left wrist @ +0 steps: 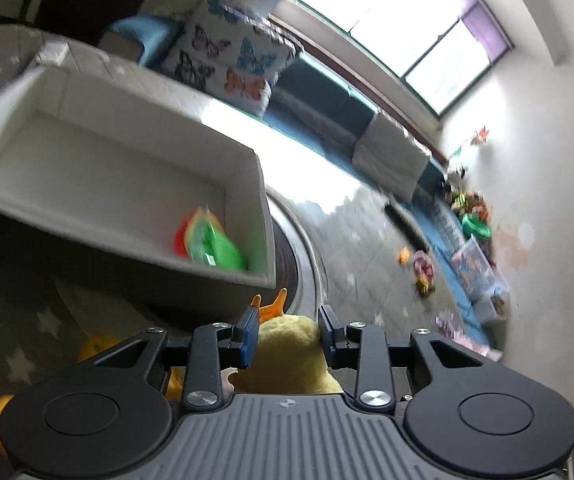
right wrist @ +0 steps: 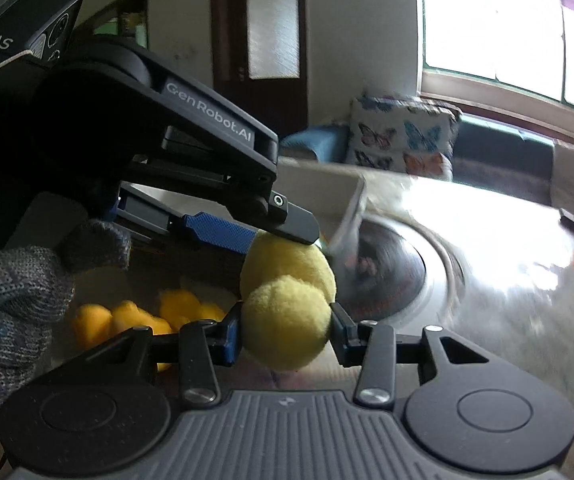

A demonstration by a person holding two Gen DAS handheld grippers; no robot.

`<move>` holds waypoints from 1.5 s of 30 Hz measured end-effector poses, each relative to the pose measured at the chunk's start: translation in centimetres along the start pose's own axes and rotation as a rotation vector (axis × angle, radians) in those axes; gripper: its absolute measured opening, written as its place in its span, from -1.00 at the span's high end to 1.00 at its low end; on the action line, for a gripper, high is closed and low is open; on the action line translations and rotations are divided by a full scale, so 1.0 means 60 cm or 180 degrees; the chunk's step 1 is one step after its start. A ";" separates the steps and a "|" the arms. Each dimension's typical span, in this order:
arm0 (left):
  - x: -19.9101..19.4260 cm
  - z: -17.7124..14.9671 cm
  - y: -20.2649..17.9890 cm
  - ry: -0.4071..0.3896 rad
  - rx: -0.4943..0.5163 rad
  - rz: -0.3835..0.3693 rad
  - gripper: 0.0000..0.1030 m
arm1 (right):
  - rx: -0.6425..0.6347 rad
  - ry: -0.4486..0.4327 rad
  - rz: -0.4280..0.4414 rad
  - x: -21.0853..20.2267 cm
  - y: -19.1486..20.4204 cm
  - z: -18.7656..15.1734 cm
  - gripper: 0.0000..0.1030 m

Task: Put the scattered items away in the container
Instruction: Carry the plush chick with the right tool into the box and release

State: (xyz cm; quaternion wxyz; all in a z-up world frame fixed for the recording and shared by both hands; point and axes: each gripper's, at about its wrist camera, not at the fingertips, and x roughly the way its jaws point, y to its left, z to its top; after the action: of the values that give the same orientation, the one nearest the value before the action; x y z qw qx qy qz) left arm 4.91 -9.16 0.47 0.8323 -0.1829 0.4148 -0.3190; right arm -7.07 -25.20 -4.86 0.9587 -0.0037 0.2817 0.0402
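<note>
Yellow plush toy [right wrist: 287,320] is clamped by the right claw [right wrist: 285,330] and also pinched by the left claw [left wrist: 287,334], just beside the white container [left wrist: 127,184], not yet inside. It should be lifted over the rim before either grip is released; one claw probably suffices. "GenRobot.AI" and "DAS Data Acquisition System" are legible on the left unit.

Yellow plush duck [right wrist: 287,300] held off floor; white bin [left wrist: 127,168] nearby.

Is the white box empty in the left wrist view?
No, the white box already holds a green and red item in its near corner.
</note>
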 end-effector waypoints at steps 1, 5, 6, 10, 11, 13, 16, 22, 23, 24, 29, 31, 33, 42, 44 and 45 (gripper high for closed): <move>-0.005 0.009 0.003 -0.0051 -0.0011 0.0015 0.33 | -0.0045 -0.0028 0.0021 0.005 0.004 0.010 0.17; -0.021 0.047 0.018 -0.0242 -0.0058 0.0092 0.33 | -0.0191 -0.0122 0.0115 0.034 0.018 0.049 0.17; -0.023 0.057 0.023 -0.0285 -0.0068 0.0120 0.33 | -0.0217 -0.0136 0.0145 0.044 0.021 0.061 0.17; -0.017 0.097 0.047 -0.0392 -0.0138 0.0234 0.34 | -0.0269 -0.0120 0.0258 0.090 0.031 0.099 0.17; -0.013 0.106 0.055 -0.0398 -0.0165 0.0261 0.34 | -0.0269 -0.0105 0.0285 0.104 0.033 0.108 0.17; -0.003 0.121 0.071 -0.0400 -0.0222 0.0308 0.34 | -0.0286 -0.0056 0.0327 0.132 0.036 0.121 0.17; 0.013 0.138 0.101 -0.0382 -0.0326 0.0357 0.35 | -0.0314 0.0029 0.0380 0.176 0.041 0.136 0.17; 0.053 0.156 0.157 -0.0253 -0.0517 0.0404 0.36 | -0.0326 0.0238 0.0434 0.250 0.046 0.138 0.17; 0.060 0.157 0.164 -0.0222 -0.0552 0.0403 0.36 | -0.0326 0.0279 0.0433 0.260 0.047 0.136 0.17; 0.067 0.157 0.172 -0.0190 -0.0589 0.0400 0.36 | -0.0326 0.0319 0.0433 0.269 0.047 0.134 0.17; 0.091 0.155 0.199 -0.0087 -0.0702 0.0392 0.40 | -0.0315 0.0447 0.0417 0.292 0.046 0.125 0.17; 0.096 0.155 0.203 -0.0055 -0.0727 0.0390 0.41 | -0.0317 0.0465 0.0410 0.293 0.046 0.126 0.17; 0.099 0.154 0.207 -0.0044 -0.0745 0.0361 0.41 | -0.0352 0.0466 0.0397 0.295 0.046 0.128 0.16; 0.097 0.147 0.207 -0.0043 -0.0710 0.0342 0.40 | -0.0314 0.0417 0.0390 0.282 0.045 0.127 0.14; 0.096 0.147 0.204 -0.0039 -0.0693 0.0350 0.40 | -0.0309 0.0396 0.0386 0.276 0.044 0.126 0.13; 0.096 0.146 0.202 -0.0037 -0.0683 0.0354 0.40 | -0.0309 0.0386 0.0381 0.272 0.044 0.126 0.13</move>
State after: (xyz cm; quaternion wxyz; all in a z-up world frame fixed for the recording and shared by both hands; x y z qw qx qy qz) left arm 19.18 -3.88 -4.56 0.8267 -0.2495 0.4513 -0.2250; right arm 10.49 -21.15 -7.28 0.9344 -0.0357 0.3366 0.1107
